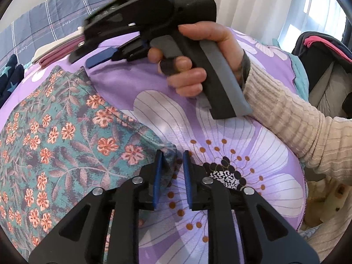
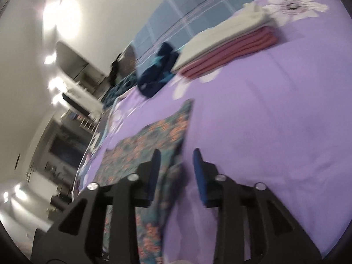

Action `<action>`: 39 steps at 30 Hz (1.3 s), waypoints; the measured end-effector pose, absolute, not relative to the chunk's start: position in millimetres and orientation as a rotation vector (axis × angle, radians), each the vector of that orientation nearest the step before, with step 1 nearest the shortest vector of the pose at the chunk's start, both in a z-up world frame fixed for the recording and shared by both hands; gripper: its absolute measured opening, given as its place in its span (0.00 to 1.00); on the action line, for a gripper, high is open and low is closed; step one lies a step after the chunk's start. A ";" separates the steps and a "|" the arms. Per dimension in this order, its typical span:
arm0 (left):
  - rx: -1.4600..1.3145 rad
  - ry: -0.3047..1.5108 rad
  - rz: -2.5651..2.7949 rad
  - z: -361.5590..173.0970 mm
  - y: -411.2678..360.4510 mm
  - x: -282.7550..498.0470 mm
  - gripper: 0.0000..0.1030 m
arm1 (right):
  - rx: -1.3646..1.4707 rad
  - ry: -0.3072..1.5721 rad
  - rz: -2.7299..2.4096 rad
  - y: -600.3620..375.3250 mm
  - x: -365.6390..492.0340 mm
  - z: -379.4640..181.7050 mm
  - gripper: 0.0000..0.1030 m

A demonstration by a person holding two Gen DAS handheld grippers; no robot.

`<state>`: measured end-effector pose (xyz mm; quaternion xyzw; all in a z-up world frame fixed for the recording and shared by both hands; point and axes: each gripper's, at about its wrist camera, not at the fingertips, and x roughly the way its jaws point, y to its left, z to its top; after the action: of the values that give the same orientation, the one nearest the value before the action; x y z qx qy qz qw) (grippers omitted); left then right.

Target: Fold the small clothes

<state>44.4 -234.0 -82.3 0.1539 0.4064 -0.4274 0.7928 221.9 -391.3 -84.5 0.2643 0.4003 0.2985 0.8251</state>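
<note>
A teal garment with orange flowers (image 1: 55, 136) lies flat on the purple flowered bedspread (image 1: 123, 83). My left gripper (image 1: 172, 154) is open, its blue pads on either side of the garment's near right corner. My right gripper (image 1: 103, 57) shows in the left wrist view, held in a hand above the bed beyond the garment, its blue fingers apart. In the blurred right wrist view the right gripper (image 2: 176, 154) is open over the garment's edge (image 2: 154, 136), holding nothing.
A folded stack of white and pink clothes (image 2: 231, 50) lies at the far side of the bed. A dark blue star-patterned garment (image 2: 157, 74) lies beside it. A grey checked quilt (image 1: 55, 22) lies behind. A chair with dark clothes (image 1: 325, 66) stands at the right.
</note>
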 end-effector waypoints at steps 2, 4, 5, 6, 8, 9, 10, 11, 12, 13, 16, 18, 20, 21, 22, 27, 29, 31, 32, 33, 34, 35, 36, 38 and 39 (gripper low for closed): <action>0.330 0.876 -0.923 -82.9 -236.0 43.5 0.20 | 0.435 0.869 0.595 -370.7 221.9 -84.3 0.16; 0.329 0.877 -0.927 -83.9 -237.8 43.3 0.22 | 0.293 0.894 0.443 -358.4 227.1 -91.8 0.03; 0.326 0.877 -0.928 -83.9 -238.3 43.3 0.24 | 0.311 0.901 0.436 -360.6 230.4 -94.0 0.00; 0.323 0.876 -0.933 -83.9 -238.4 42.8 0.27 | 0.329 0.896 0.431 -364.2 232.2 -93.8 0.00; 0.313 0.862 -0.957 -83.7 -238.0 39.5 0.32 | 0.410 0.892 0.429 -380.1 235.5 -96.7 0.00; 0.316 0.852 -0.967 -83.3 -238.1 37.0 0.34 | 0.462 0.896 0.456 -387.1 237.7 -100.0 0.00; 0.320 0.843 -0.970 -82.6 -238.2 35.2 0.34 | 0.483 0.897 0.469 -391.3 238.2 -102.2 0.00; 0.321 0.834 -0.970 -81.1 -237.7 33.0 0.34 | 0.494 0.895 0.479 -393.4 238.2 -102.8 0.00; 0.317 0.827 -0.970 -79.3 -236.7 30.6 0.34 | 0.497 0.889 0.487 -392.8 238.3 -102.4 0.00; 0.302 0.820 -0.972 -76.0 -232.9 27.1 0.34 | 0.499 0.881 0.500 -393.7 236.1 -101.8 0.01; 0.275 0.798 -0.957 -66.4 -216.0 16.2 0.37 | 0.517 0.879 0.509 -393.8 236.3 -102.7 0.02; 0.282 0.755 -0.910 -57.7 -197.1 7.4 0.43 | 0.526 0.883 0.498 -395.5 235.5 -101.7 0.02; 0.263 0.715 -0.836 -46.9 -165.5 0.9 0.55 | 0.516 0.885 0.475 -393.4 233.8 -100.4 0.02; 0.241 0.696 -0.778 -41.1 -141.9 -2.1 0.58 | 0.507 0.889 0.460 -392.1 233.5 -99.5 0.02; 0.224 0.688 -0.736 -37.9 -122.5 -3.0 0.59 | 0.486 0.895 0.435 -390.3 231.9 -97.5 0.02; 0.078 0.679 -0.456 -32.8 2.0 -12.6 0.63 | 0.382 0.942 0.360 -380.5 203.7 -78.5 0.23; -0.004 0.686 -0.316 -37.3 61.3 -22.5 0.63 | 0.360 0.908 0.269 -377.7 183.3 -58.8 0.34; -0.072 0.685 -0.222 -42.0 104.1 -32.5 0.63 | 0.289 0.811 0.238 -364.5 158.0 -27.8 0.34; -0.105 0.685 -0.183 -44.8 124.0 -36.9 0.63 | 0.255 0.772 0.246 -354.0 147.8 -13.9 0.34; -0.132 0.685 -0.150 -46.9 139.8 -41.1 0.63 | 0.211 0.731 0.259 -338.3 135.6 1.0 0.34; -0.156 0.679 -0.114 -49.0 156.2 -44.9 0.63 | 0.154 0.694 0.288 -316.4 123.2 14.1 0.34; -0.170 0.671 -0.088 -50.2 166.5 -47.8 0.63 | 0.096 0.669 0.317 -292.5 114.4 22.9 0.37; -0.178 0.660 -0.069 -50.4 172.0 -51.6 0.60 | 0.001 0.643 0.361 -254.6 100.3 30.1 0.39; -0.190 0.637 -0.046 -51.0 184.5 -56.2 0.53 | -0.155 0.617 0.449 -188.5 78.6 28.4 0.43; -0.196 0.632 -0.046 -52.0 190.3 -58.7 0.46 | -0.213 0.613 0.496 -160.7 68.1 23.1 0.43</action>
<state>-58.7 190.3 -52.0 -0.0962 0.3100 -0.0225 0.9456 68.1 -160.7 23.1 -0.1036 0.2982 0.2412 0.9177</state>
